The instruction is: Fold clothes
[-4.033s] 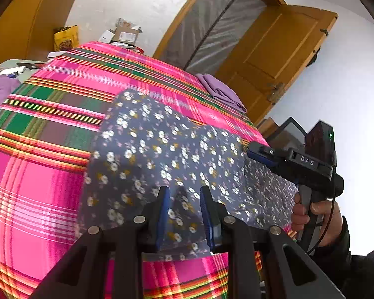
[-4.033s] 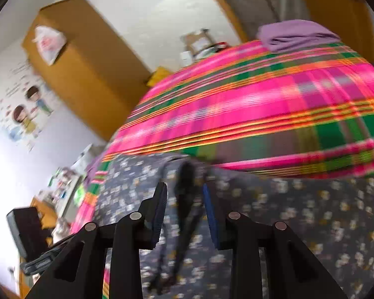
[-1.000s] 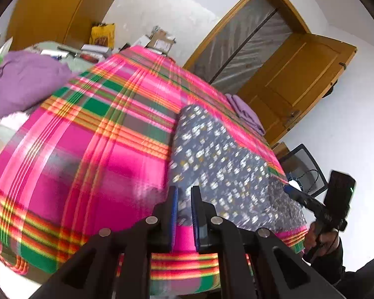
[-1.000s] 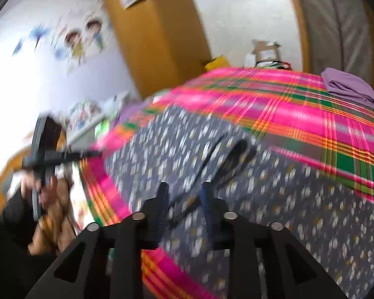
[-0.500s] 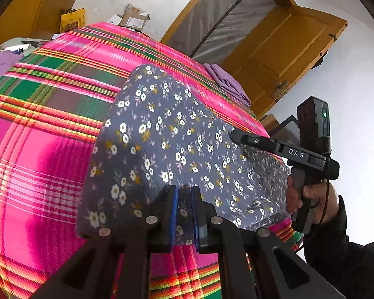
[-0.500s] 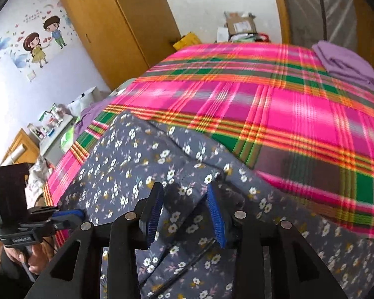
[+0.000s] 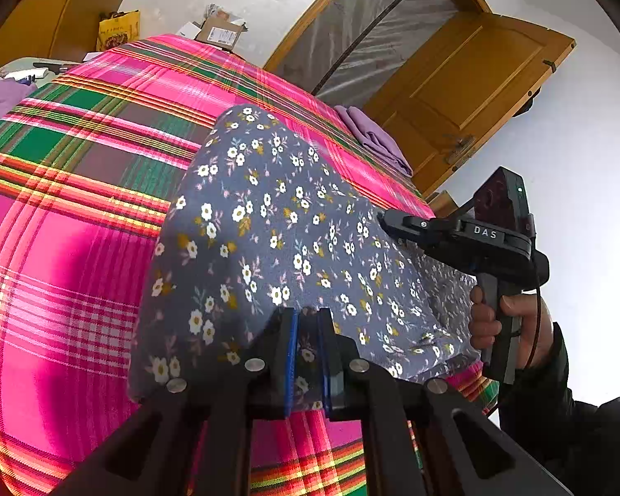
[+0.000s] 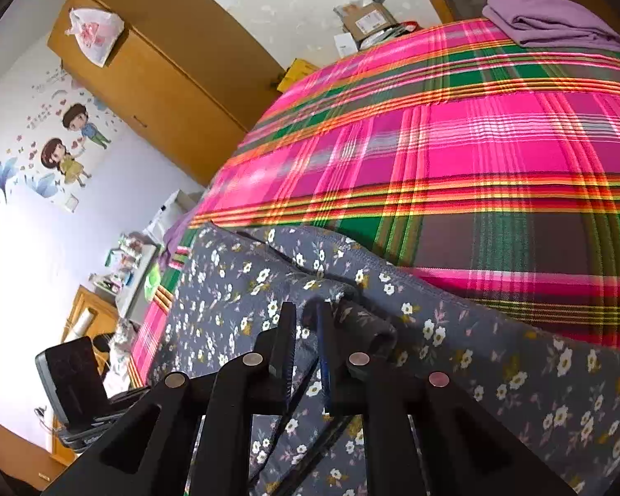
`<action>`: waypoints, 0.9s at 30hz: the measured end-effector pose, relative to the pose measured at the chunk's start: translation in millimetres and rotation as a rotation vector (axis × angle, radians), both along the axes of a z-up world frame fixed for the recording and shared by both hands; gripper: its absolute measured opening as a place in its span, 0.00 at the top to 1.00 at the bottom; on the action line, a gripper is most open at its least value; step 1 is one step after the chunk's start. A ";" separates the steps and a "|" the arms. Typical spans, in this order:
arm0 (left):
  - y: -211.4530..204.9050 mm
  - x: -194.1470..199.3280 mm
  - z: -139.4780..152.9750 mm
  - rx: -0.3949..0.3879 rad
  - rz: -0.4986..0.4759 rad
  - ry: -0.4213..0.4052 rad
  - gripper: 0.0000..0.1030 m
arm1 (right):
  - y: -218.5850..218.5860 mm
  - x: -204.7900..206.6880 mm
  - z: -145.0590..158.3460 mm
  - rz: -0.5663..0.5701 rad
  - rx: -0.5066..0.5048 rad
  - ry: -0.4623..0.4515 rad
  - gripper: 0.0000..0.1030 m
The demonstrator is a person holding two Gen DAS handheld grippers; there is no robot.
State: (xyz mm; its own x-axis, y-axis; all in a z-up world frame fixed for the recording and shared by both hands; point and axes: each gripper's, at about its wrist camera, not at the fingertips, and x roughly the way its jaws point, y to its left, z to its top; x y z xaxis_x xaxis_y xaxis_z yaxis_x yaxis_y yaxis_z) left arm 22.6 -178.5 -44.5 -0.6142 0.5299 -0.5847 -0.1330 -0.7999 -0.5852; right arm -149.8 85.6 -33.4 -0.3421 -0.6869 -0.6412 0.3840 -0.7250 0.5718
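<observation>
Home bedroom, plaid-covered bed (image 8: 496, 157), wooden wardrobe (image 8: 173, 70), cartoon wall stickers (image 8: 68, 144)

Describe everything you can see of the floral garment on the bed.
The floral garment is thin, soft-looking grey-blue cloth printed with small white and yellow flowers. It lies spread on the pink plaid bedspread, with a stitched hem and a dark strap or tie near one end. The left gripper pinches its near edge; the right gripper, whose fingers have just been closing, clamps a bunched fold at the other end.

The floral garment (image 7: 293, 223) lies on the bedspread (image 7: 82, 190), the folded cloth (image 7: 374, 138) well behind it
</observation>
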 end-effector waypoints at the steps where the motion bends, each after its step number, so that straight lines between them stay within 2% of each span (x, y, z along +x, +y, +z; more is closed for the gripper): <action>1: -0.4 0.1 -0.1 0.002 0.000 -0.002 0.91 | -1.7 -1.9 -0.3 -0.001 0.004 -0.005 0.87; 7: 1.4 2.4 1.6 -0.008 0.001 -0.003 0.91 | 7.0 -1.8 -0.2 -0.058 -0.038 -0.030 0.86; 9: 1.9 3.3 2.0 -0.013 0.002 -0.001 0.91 | 11.8 0.1 2.2 -0.080 -0.056 -0.015 0.81; 13: 7.8 4.3 4.7 -0.050 0.002 0.008 0.91 | 6.9 -2.8 -2.5 -0.056 -0.042 -0.027 0.80; 15: 14.0 4.7 7.7 -0.083 -0.008 0.017 0.91 | 0.3 -4.5 -2.2 -0.042 -0.028 -0.019 0.73; 16: 16.7 4.8 8.6 -0.091 -0.015 0.020 0.91 | -3.7 -5.6 -1.2 -0.034 -0.030 -0.018 0.65; 21: 23.4 5.0 9.1 -0.104 -0.028 0.026 0.91 | -5.8 -5.6 4.3 -0.031 -0.004 0.001 0.63; 22: 23.1 5.2 8.6 -0.102 -0.027 0.026 0.91 | -7.5 -2.8 6.0 -0.021 0.017 0.024 0.69; 23: 22.8 5.3 8.0 -0.099 -0.026 0.025 0.91 | -8.4 -0.2 7.0 -0.015 0.040 0.047 0.85; 24: 21.7 5.5 7.5 -0.091 -0.025 0.023 0.91 | -8.0 1.9 7.2 -0.015 0.051 0.060 0.96; 27: 21.3 5.5 6.9 -0.086 -0.026 0.021 0.91 | 4.6 8.6 4.0 -0.035 0.027 0.070 0.98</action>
State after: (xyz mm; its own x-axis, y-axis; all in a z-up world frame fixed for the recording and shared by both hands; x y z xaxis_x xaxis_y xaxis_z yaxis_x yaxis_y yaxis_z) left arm 28.1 -157.2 -37.7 -0.6136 0.4938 -0.6161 -0.1656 -0.8435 -0.5110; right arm -141.2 90.2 -29.3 -0.4101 -0.6562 -0.6335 0.3960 -0.7538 0.5244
